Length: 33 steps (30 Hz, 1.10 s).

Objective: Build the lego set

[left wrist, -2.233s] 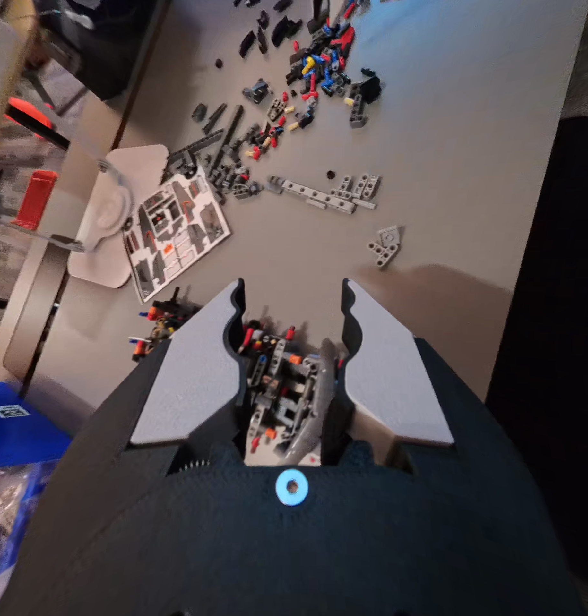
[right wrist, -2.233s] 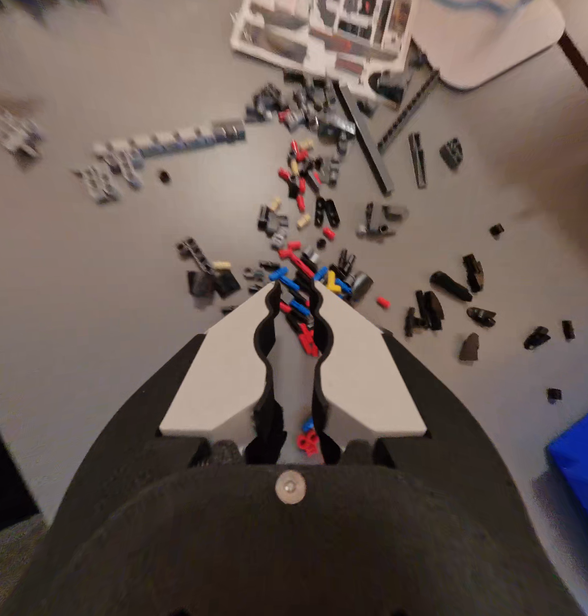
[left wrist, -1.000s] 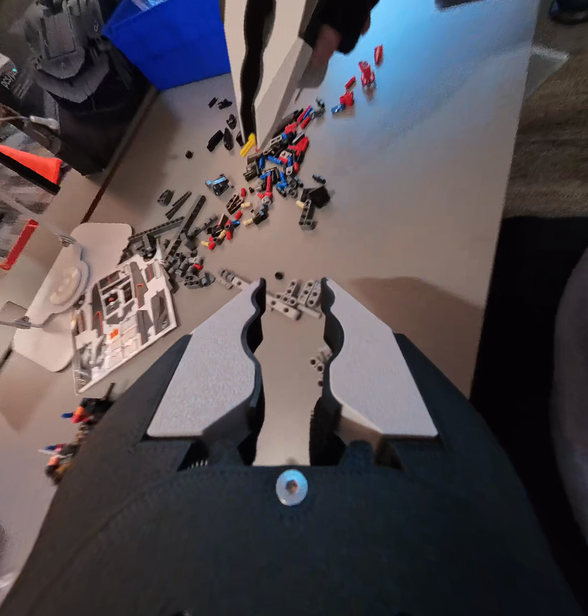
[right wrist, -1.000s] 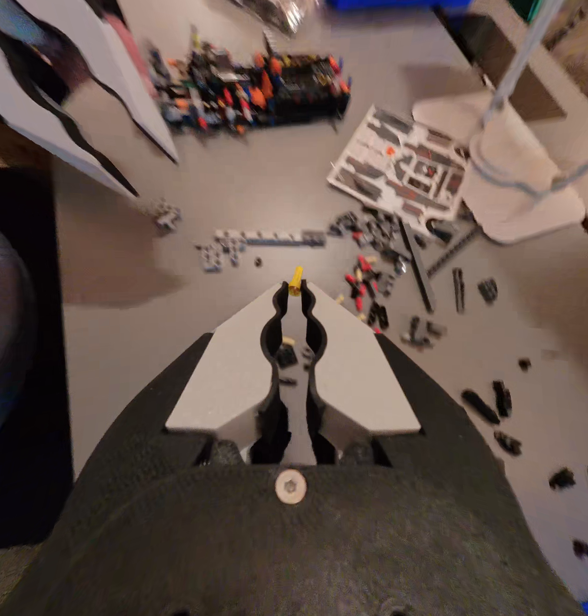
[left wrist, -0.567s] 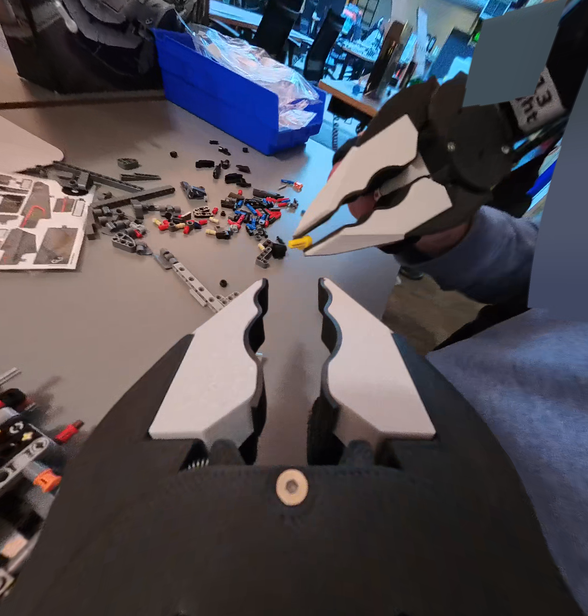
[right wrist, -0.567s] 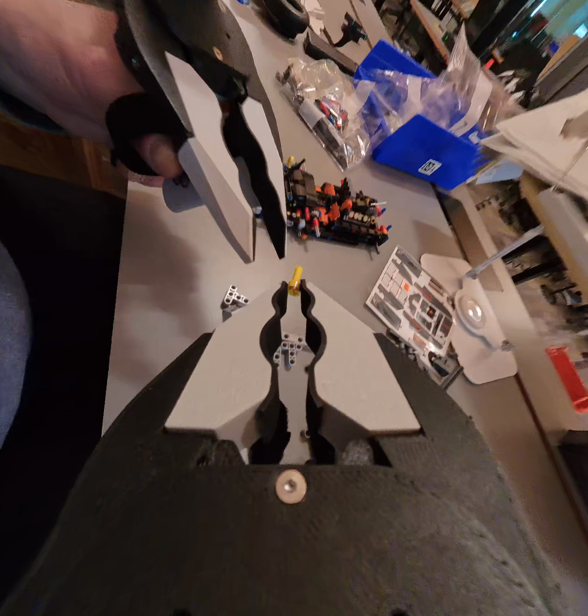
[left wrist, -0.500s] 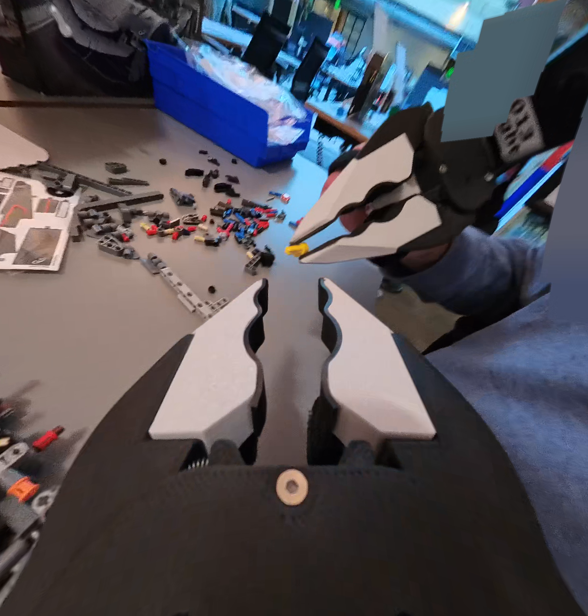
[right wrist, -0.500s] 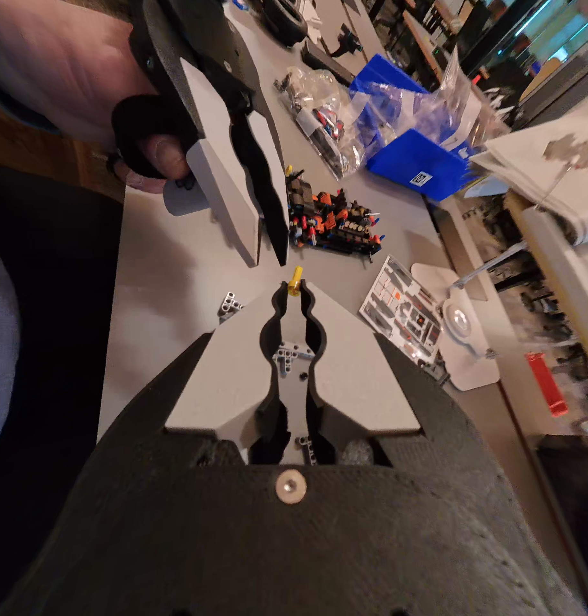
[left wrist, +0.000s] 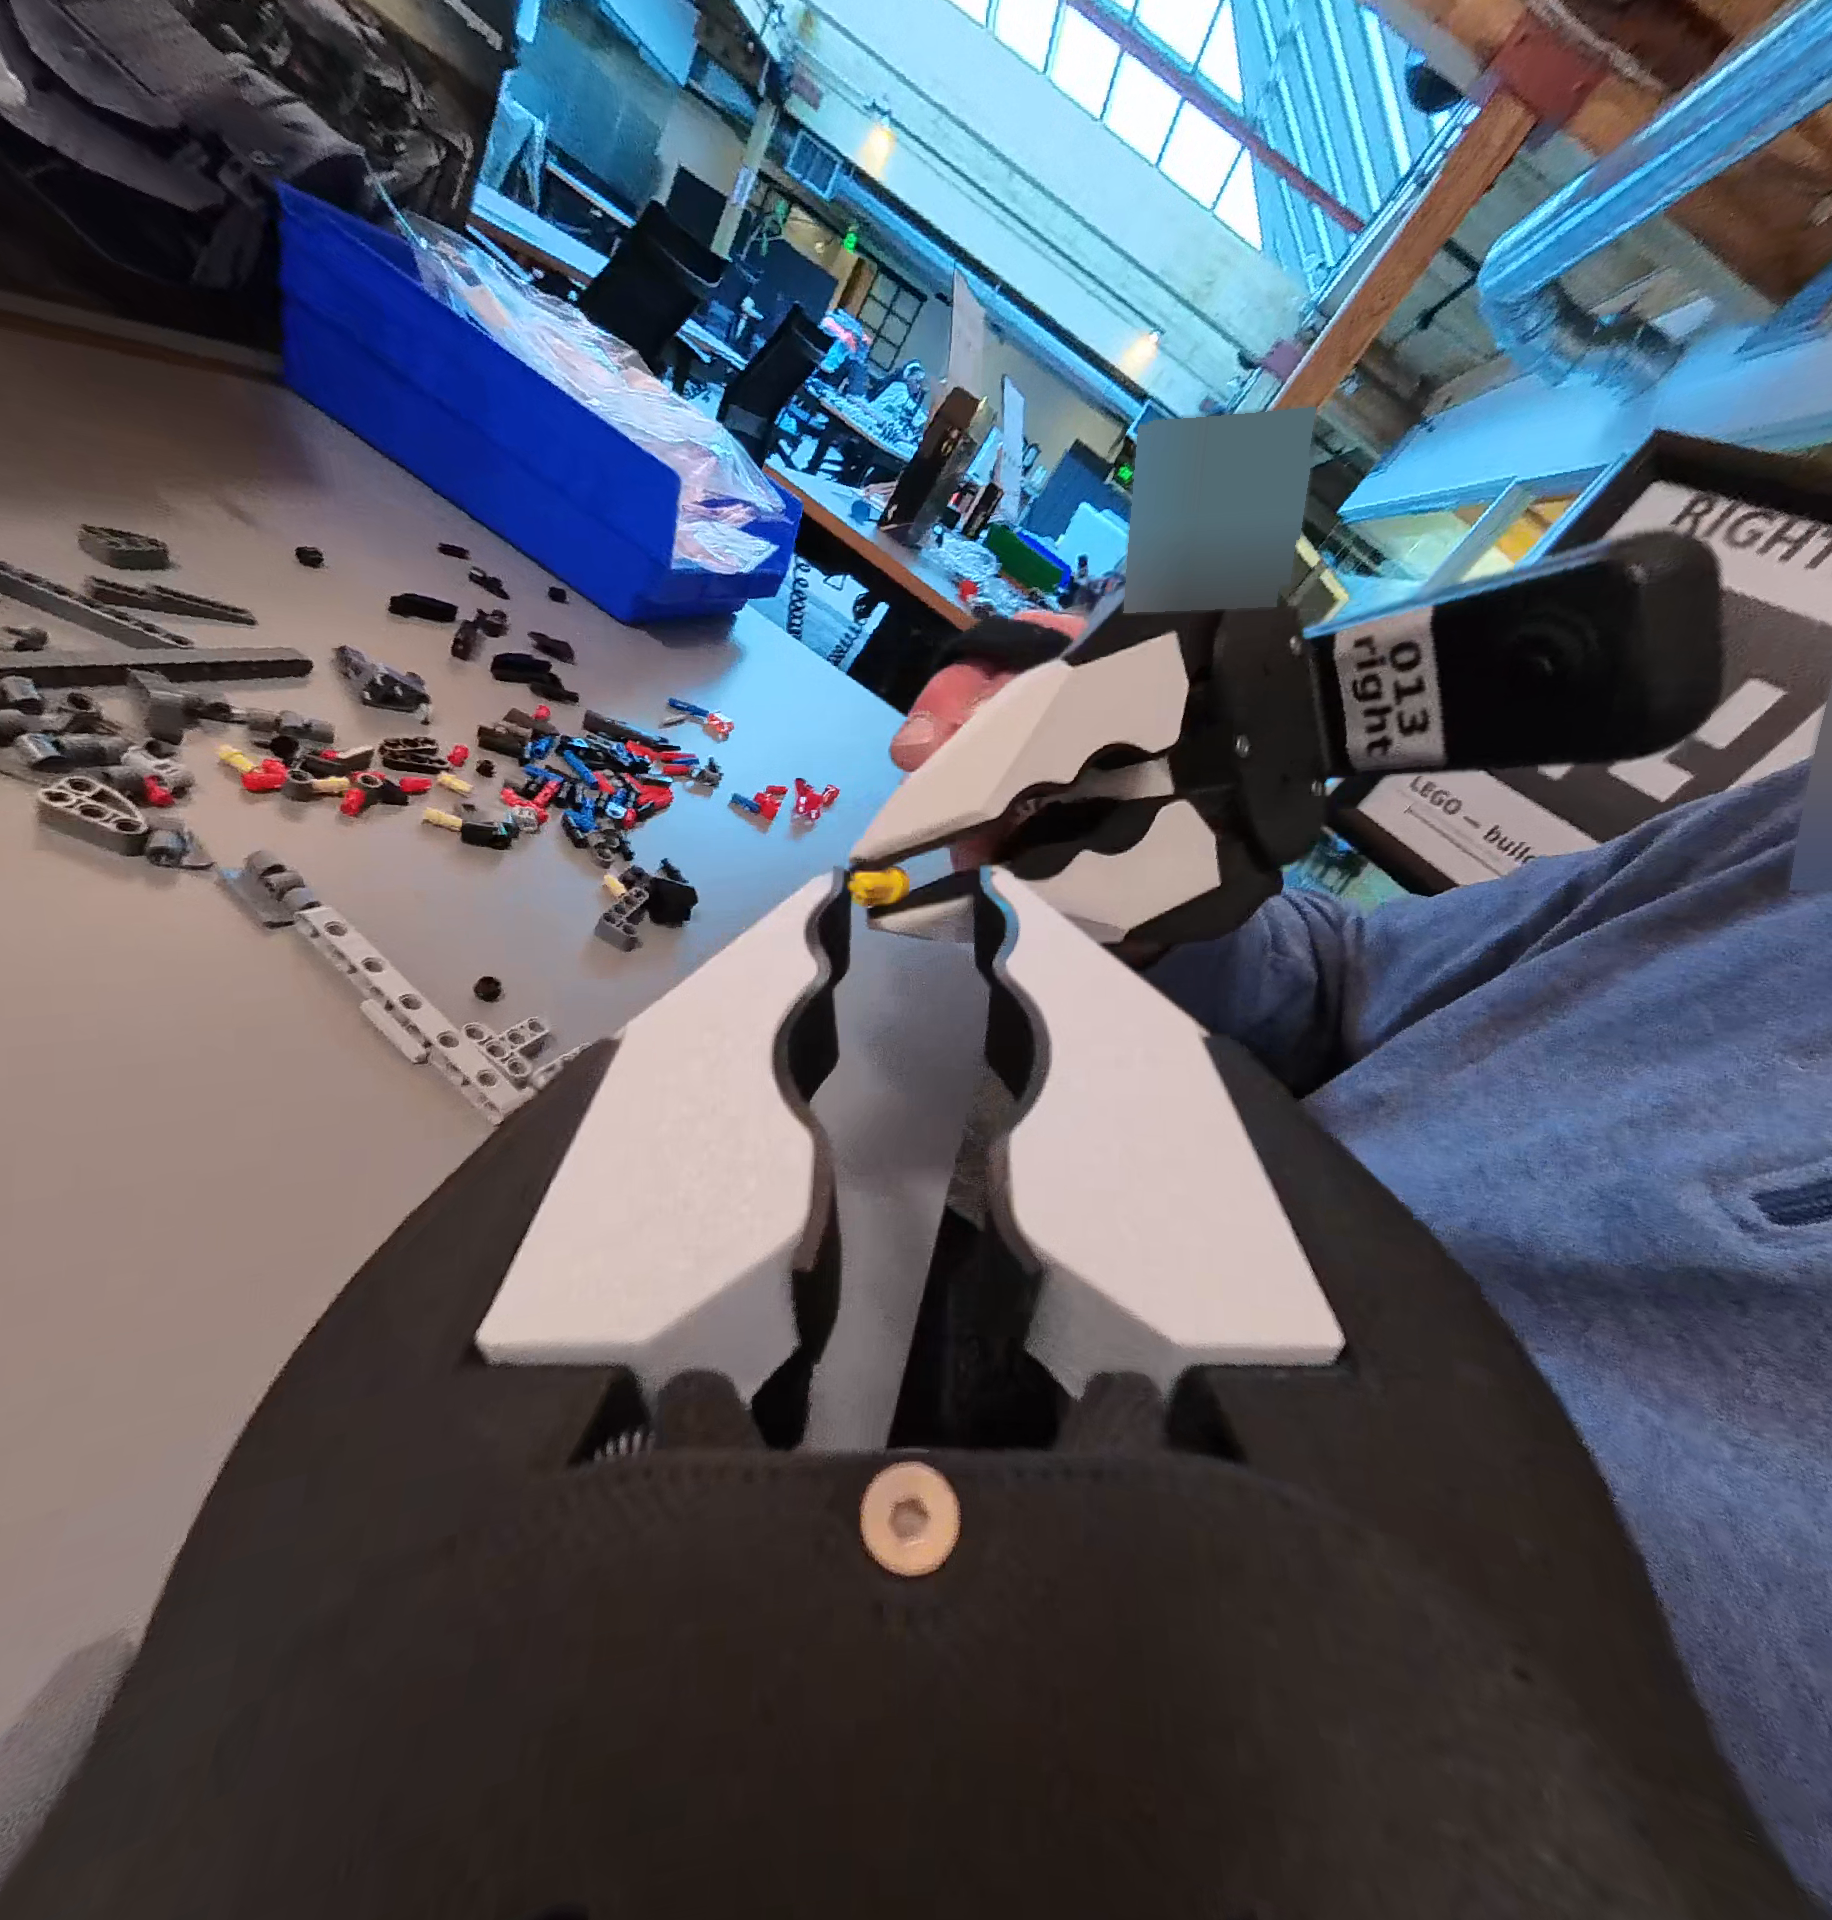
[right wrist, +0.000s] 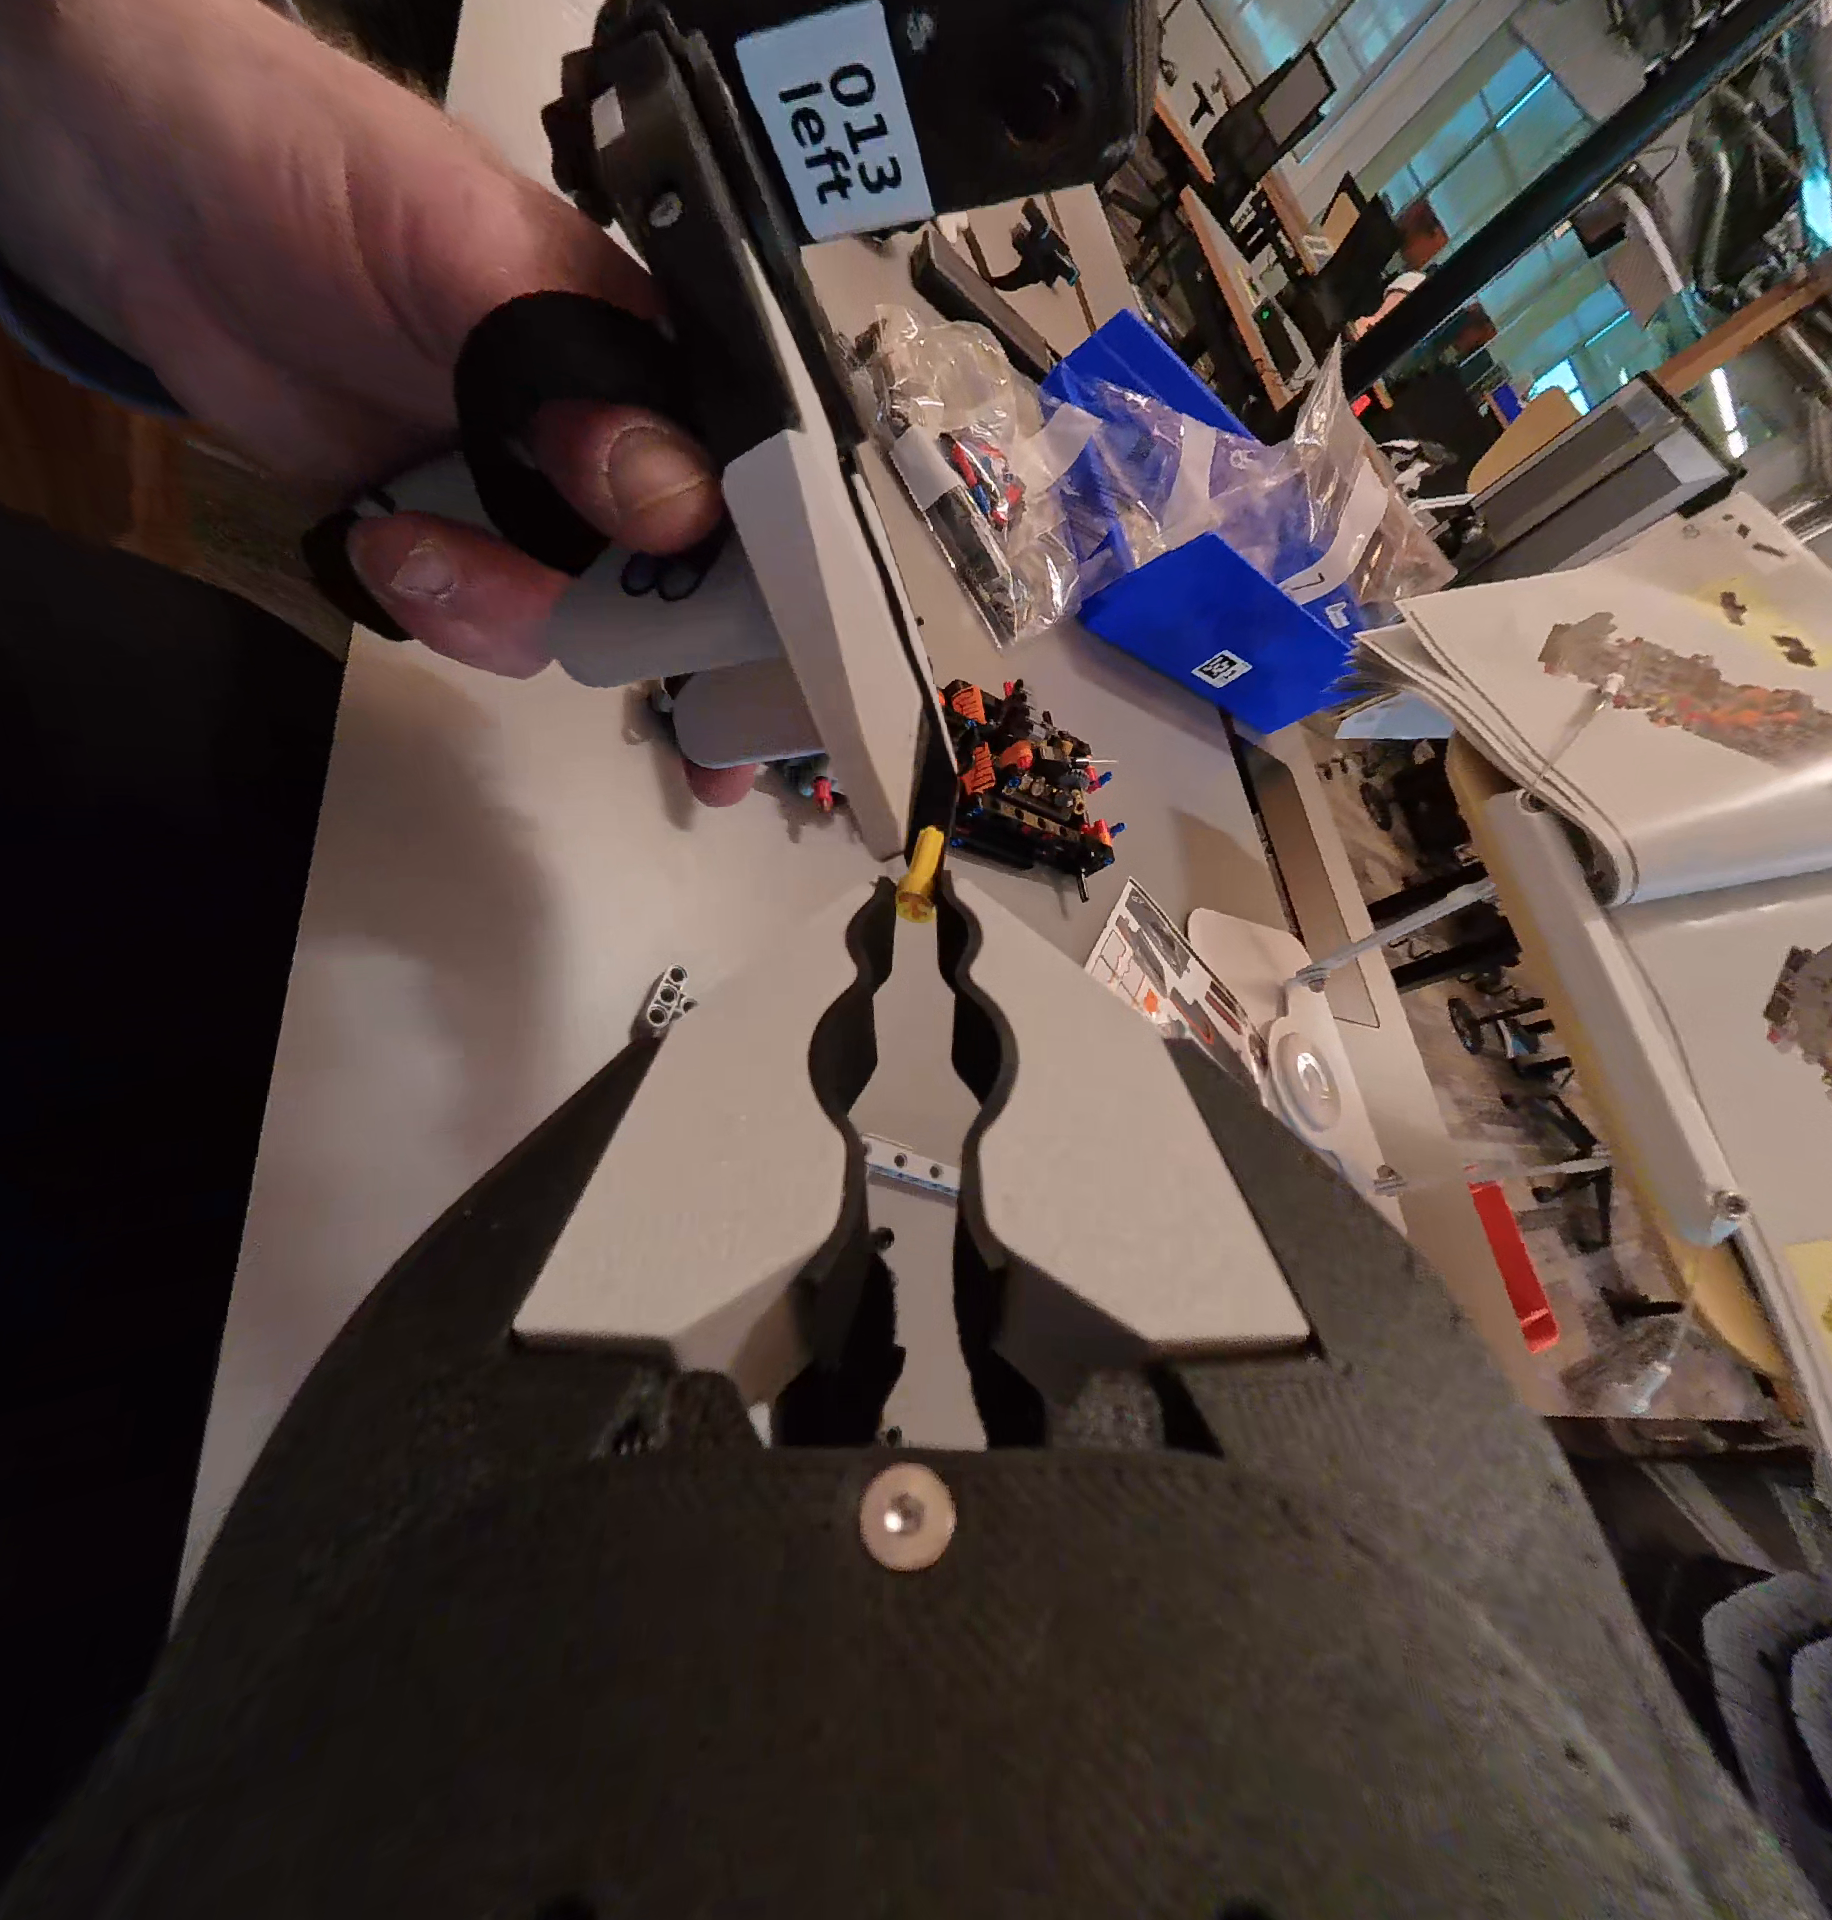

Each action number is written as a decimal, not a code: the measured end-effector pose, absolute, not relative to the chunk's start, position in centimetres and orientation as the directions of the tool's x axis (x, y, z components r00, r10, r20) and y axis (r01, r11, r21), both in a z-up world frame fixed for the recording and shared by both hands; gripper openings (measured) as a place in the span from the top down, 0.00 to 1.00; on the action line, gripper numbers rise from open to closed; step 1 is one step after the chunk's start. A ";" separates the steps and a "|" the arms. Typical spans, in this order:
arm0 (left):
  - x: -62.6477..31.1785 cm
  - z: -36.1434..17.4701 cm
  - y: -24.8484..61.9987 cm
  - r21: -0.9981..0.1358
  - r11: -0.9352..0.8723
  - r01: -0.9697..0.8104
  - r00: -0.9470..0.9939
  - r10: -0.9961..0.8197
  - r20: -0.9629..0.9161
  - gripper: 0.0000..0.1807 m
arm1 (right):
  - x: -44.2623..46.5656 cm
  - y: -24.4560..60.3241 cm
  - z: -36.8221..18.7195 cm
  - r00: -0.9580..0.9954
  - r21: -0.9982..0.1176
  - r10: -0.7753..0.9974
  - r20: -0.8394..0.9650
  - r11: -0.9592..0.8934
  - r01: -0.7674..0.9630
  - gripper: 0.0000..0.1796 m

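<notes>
The right tongs [right wrist: 917, 894] hold a small yellow pin [right wrist: 919, 873] at the fingertips, raised above the tabletop [left wrist: 216, 1143] near its front edge. The left tongs [left wrist: 907, 904] stand narrowly parted around that pin: in the left wrist view the yellow pin [left wrist: 878, 884] lies just beside the left fingertip [left wrist: 824, 904], with free room toward the other fingertip; contact cannot be told. The two tongs meet tip to tip, above a bare strip of tabletop. The loose lego pieces [left wrist: 538, 774] lie scattered toward the far edge, well apart from the tongs, before a blue bin [left wrist: 496, 416]. The partly built lego assembly [right wrist: 1026, 784] sits beyond the tips, near a sticker sheet [right wrist: 1166, 966].
</notes>
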<state>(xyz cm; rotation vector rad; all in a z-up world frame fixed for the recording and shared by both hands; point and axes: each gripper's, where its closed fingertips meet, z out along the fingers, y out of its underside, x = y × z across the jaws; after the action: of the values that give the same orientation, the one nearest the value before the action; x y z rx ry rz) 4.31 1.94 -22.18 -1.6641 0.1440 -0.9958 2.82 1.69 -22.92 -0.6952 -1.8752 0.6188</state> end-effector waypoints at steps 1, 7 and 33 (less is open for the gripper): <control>4.2 -22.1 2.0 -0.843 -0.361 0.399 0.626 -0.564 0.538 0.91 | 2.9 1.6 -22.8 -0.333 -0.678 0.694 0.638 0.712 0.183 0.98; 4.6 -21.5 2.4 -0.817 -0.376 0.438 0.565 -0.592 0.575 0.97 | 3.4 1.8 -22.0 -0.297 -0.628 0.647 0.702 0.759 0.170 0.98; 9.8 -19.0 11.1 -0.807 -0.402 0.433 0.422 -0.701 0.575 0.99 | 8.7 10.9 -19.5 -0.100 -0.643 0.700 0.708 0.696 0.319 0.98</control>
<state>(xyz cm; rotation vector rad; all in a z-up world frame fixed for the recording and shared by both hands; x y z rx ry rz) 9.85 11.07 -18.98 -1.5471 0.2452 -1.2560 8.70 10.94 -19.48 -0.8267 -1.6952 0.3911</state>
